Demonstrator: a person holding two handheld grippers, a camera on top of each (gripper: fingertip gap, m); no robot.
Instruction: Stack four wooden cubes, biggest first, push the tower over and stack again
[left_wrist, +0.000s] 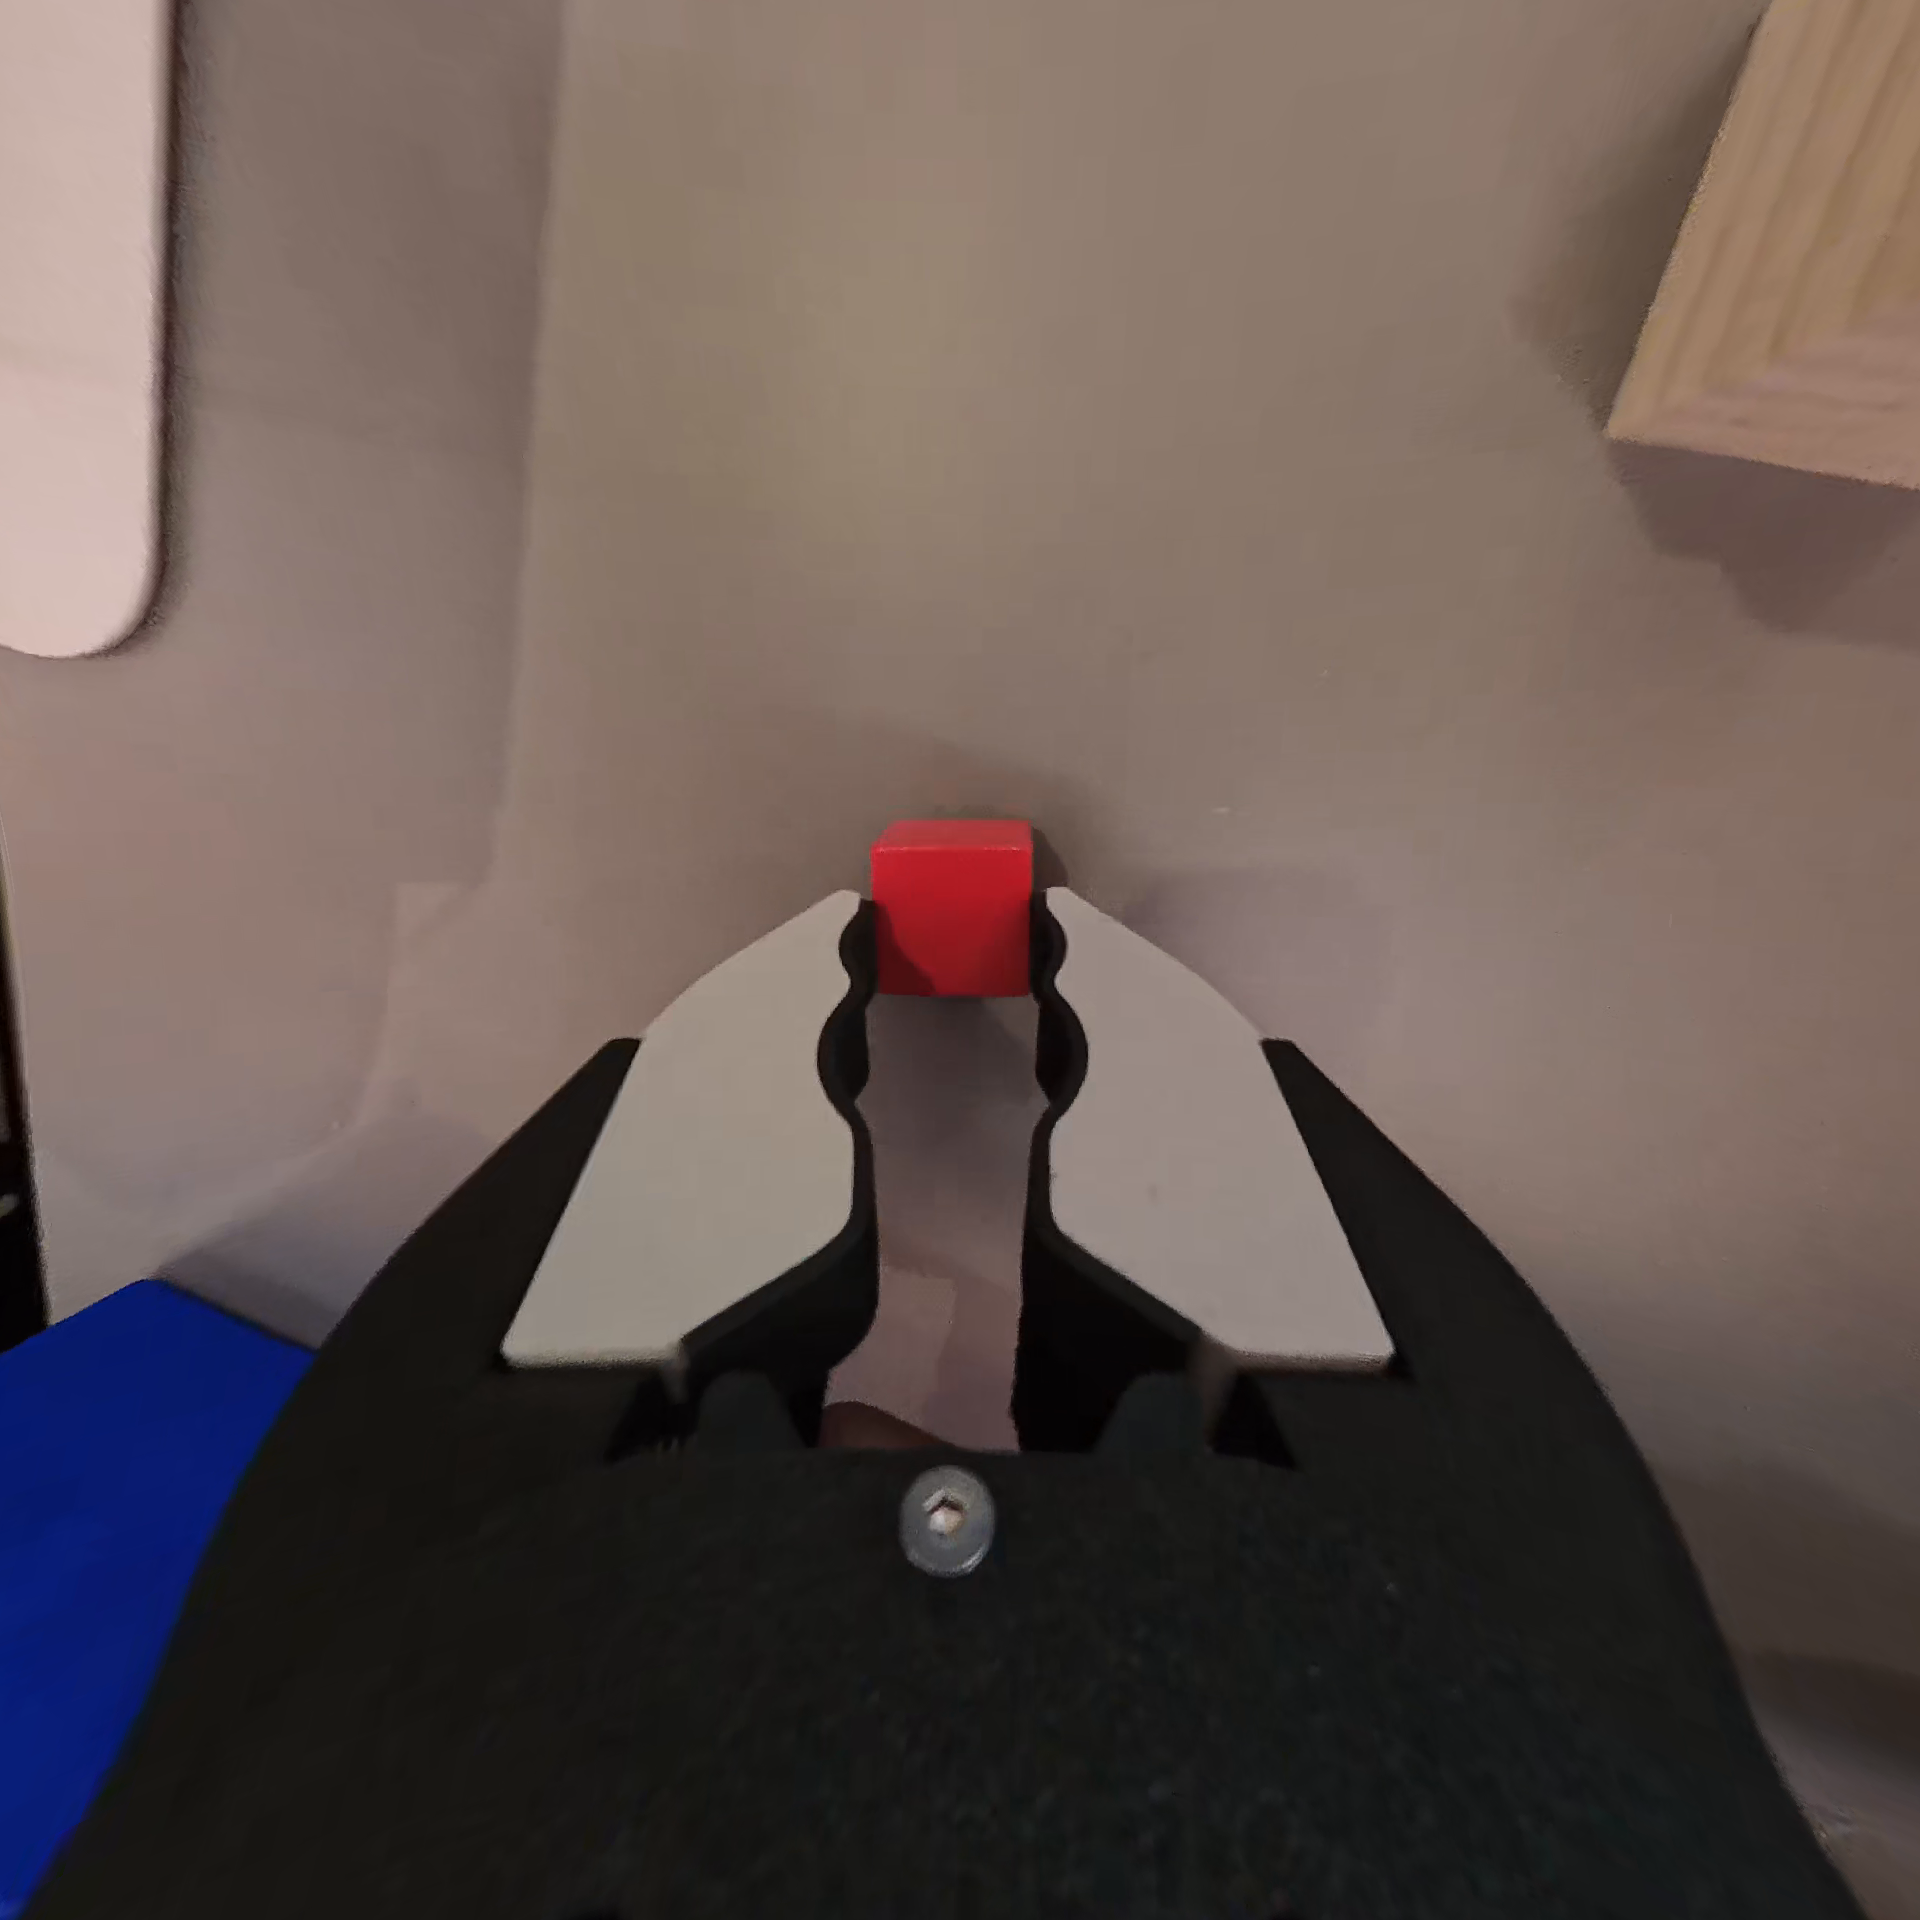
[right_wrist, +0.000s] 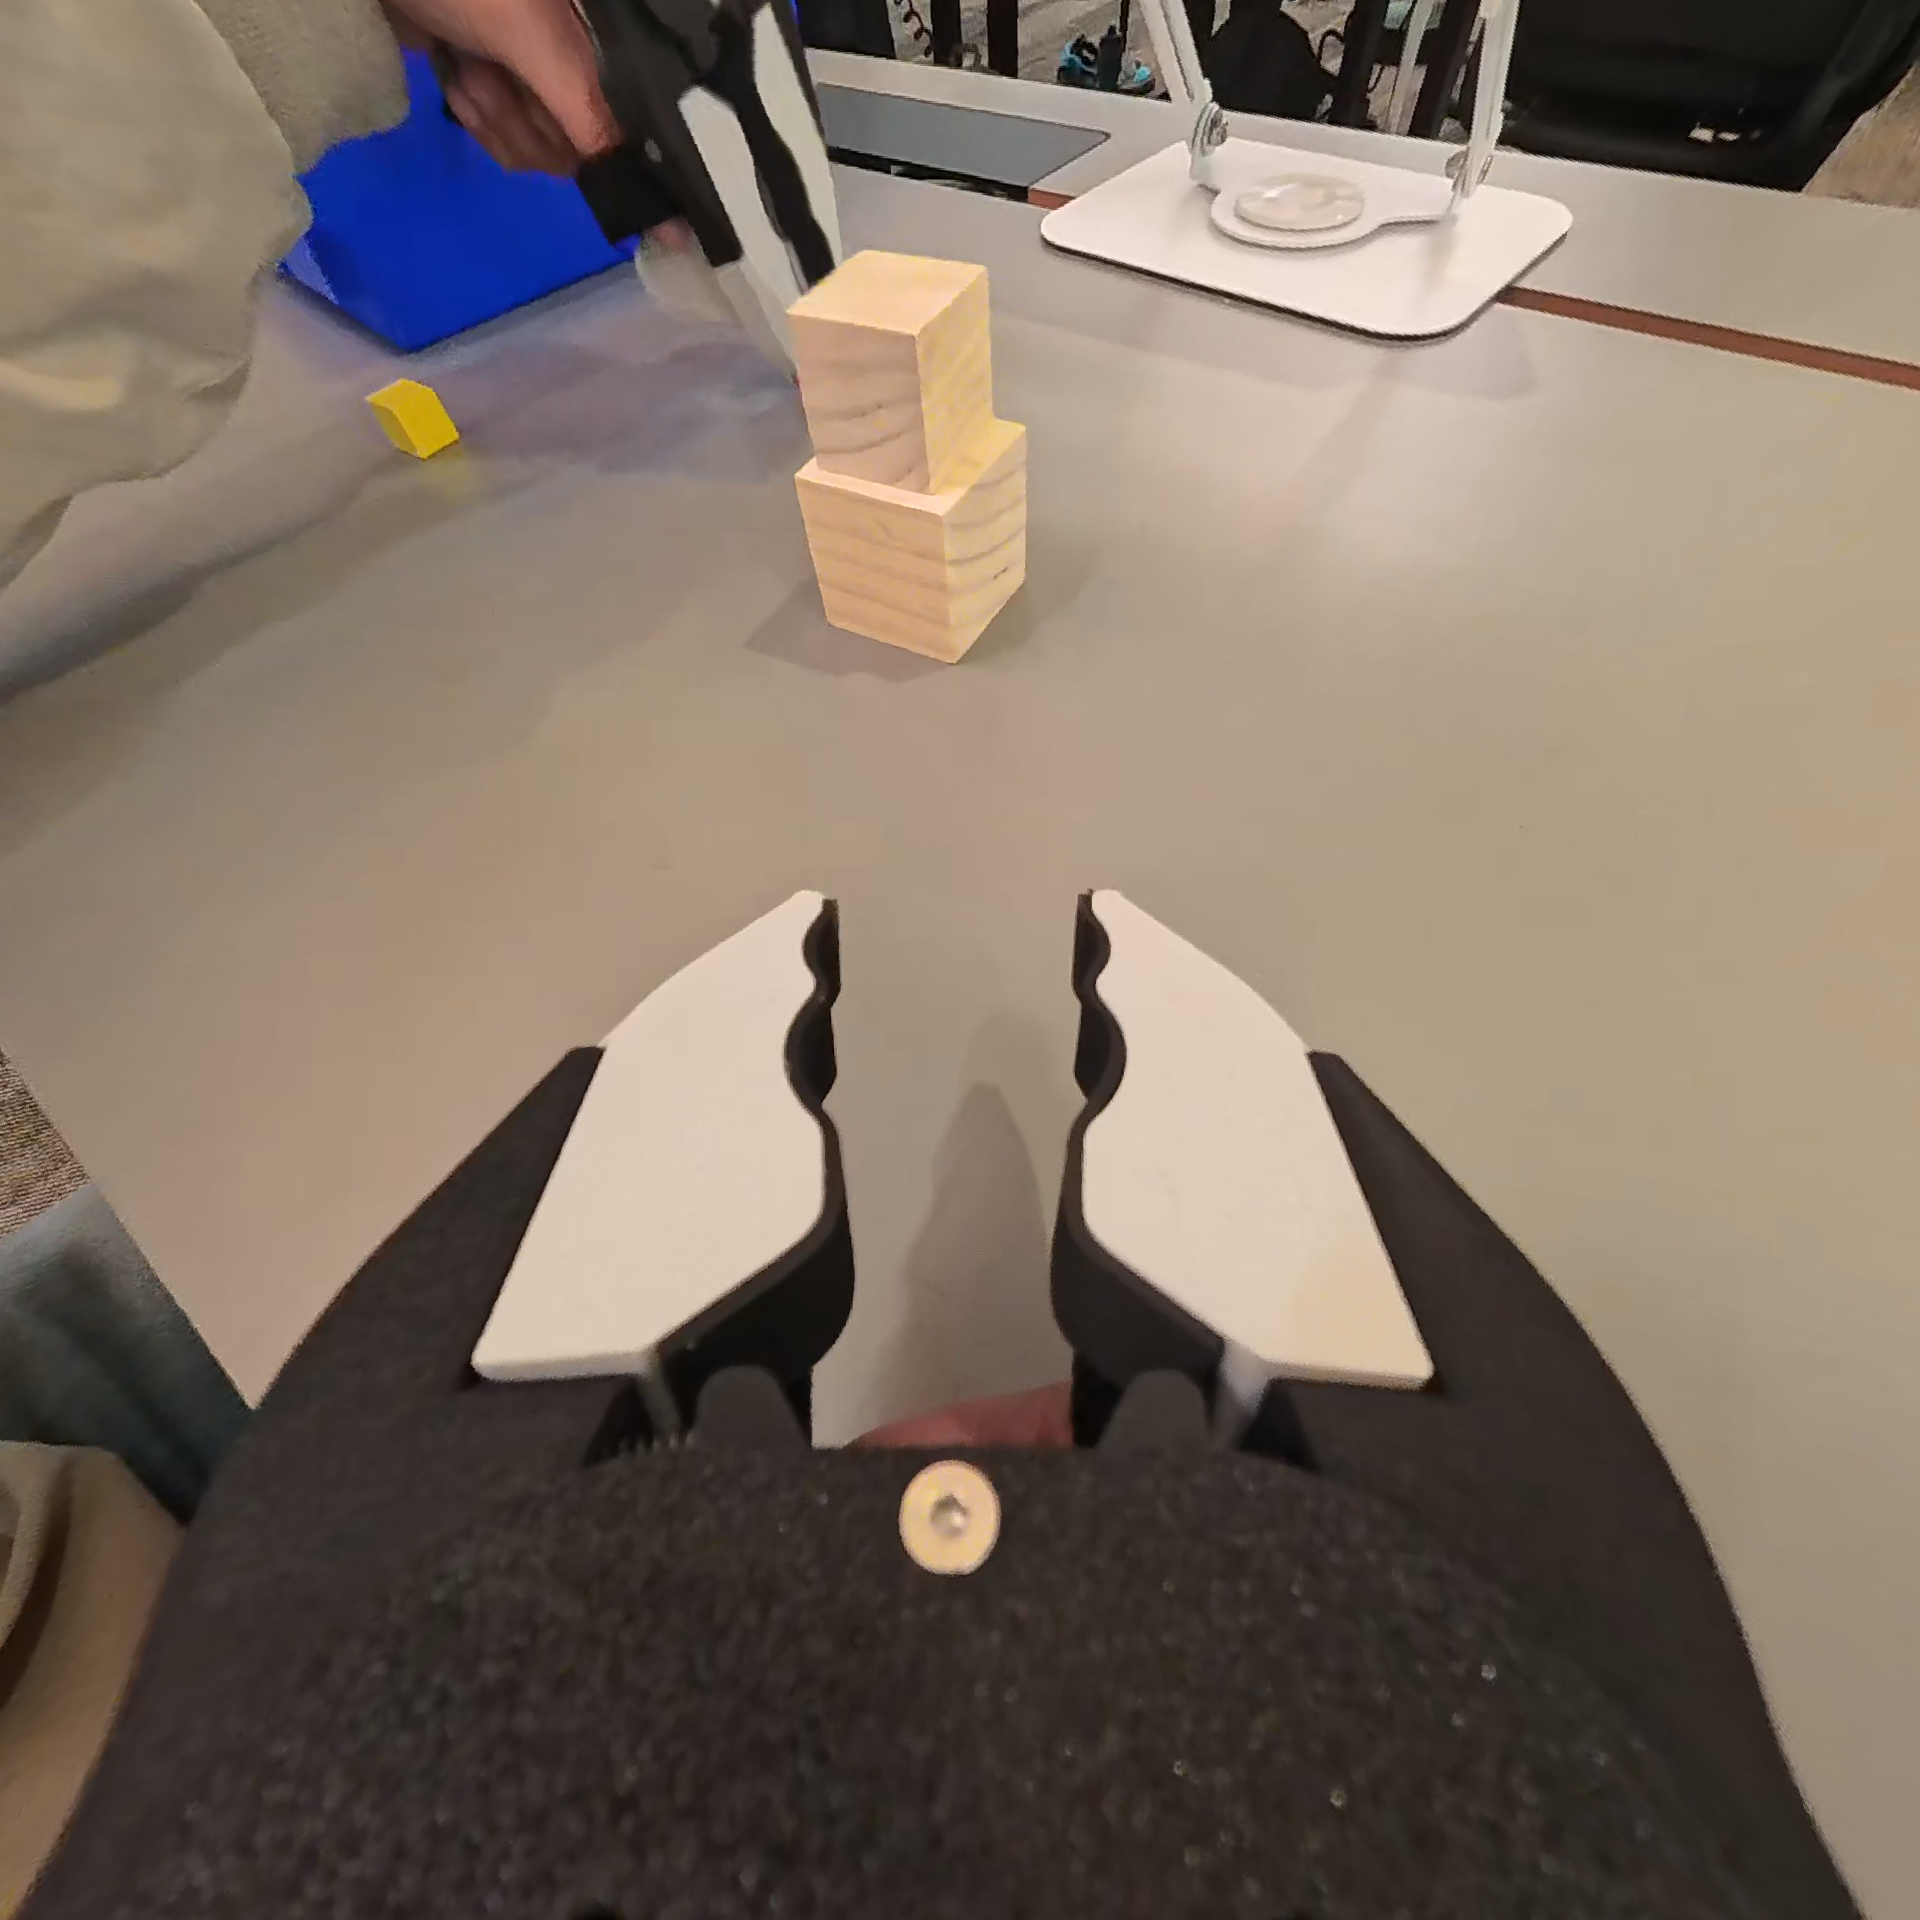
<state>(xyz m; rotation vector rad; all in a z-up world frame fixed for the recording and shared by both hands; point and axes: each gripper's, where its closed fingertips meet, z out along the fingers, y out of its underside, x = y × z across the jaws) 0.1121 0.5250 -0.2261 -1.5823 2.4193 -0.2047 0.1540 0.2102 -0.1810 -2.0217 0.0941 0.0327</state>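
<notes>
Left gripper (left_wrist: 951, 940) jaws clamp red cube (left_wrist: 951, 904) for stacking; right gripper (right_wrist: 956, 935) jaws apart, empty, facing two-cube tower (right_wrist: 904, 457).

The wooden block (left_wrist: 1787, 249) is cut off by the right edge in the left wrist view. The blue box (left_wrist: 114, 1475) is cut off at the left, partly behind the claw. From the right wrist view, the left claw's (right_wrist: 774, 312) tips are blurry and go behind the top block (right_wrist: 888, 364), so the red cube (left_wrist: 952, 906) is hidden there.
</notes>
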